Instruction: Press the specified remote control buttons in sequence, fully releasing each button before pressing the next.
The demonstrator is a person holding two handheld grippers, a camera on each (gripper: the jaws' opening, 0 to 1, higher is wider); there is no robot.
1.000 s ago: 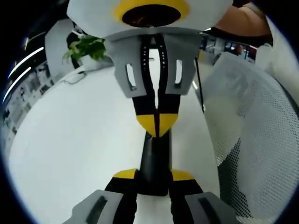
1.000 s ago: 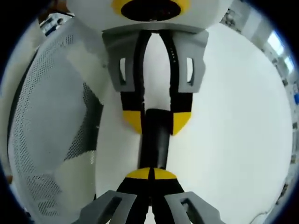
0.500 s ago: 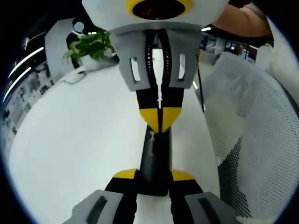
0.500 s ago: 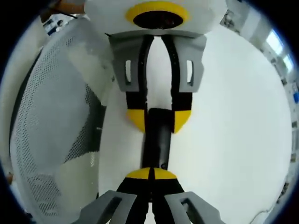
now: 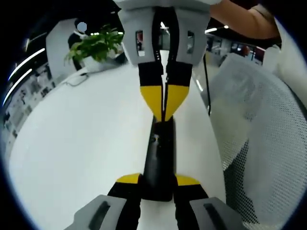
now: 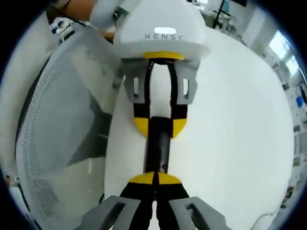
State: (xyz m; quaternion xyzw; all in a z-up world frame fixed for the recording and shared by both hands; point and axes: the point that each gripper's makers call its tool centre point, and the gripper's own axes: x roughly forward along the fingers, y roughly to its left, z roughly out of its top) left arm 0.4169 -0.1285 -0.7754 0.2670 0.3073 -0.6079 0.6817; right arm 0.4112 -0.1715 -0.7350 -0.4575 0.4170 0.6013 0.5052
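1. In your left gripper view you have one potted plant (image 5: 96, 45), green and leafy, at the far left edge of one smooth white table (image 5: 72, 143).
2. Your left gripper (image 5: 158, 182) pinches the near end of one slim black remote control (image 5: 159, 153), a yellow-tipped jaw on either side of it; the remote lies flat on the table, pointing away.
3. Your right gripper (image 5: 164, 103) comes in from above with its two yellow tips pressed together, over the remote's far end; whether they touch it, you cannot tell.
4. One white mesh chair (image 5: 259, 143) stands to the right, and an arm reaches in at the top.
5. In your right gripper view the chair (image 6: 53, 143) is at left, then the remote (image 6: 158, 148) between both grippers, the left gripper (image 6: 159, 125) holding its far end.
6. That gripper's white housing reads "XENSE".
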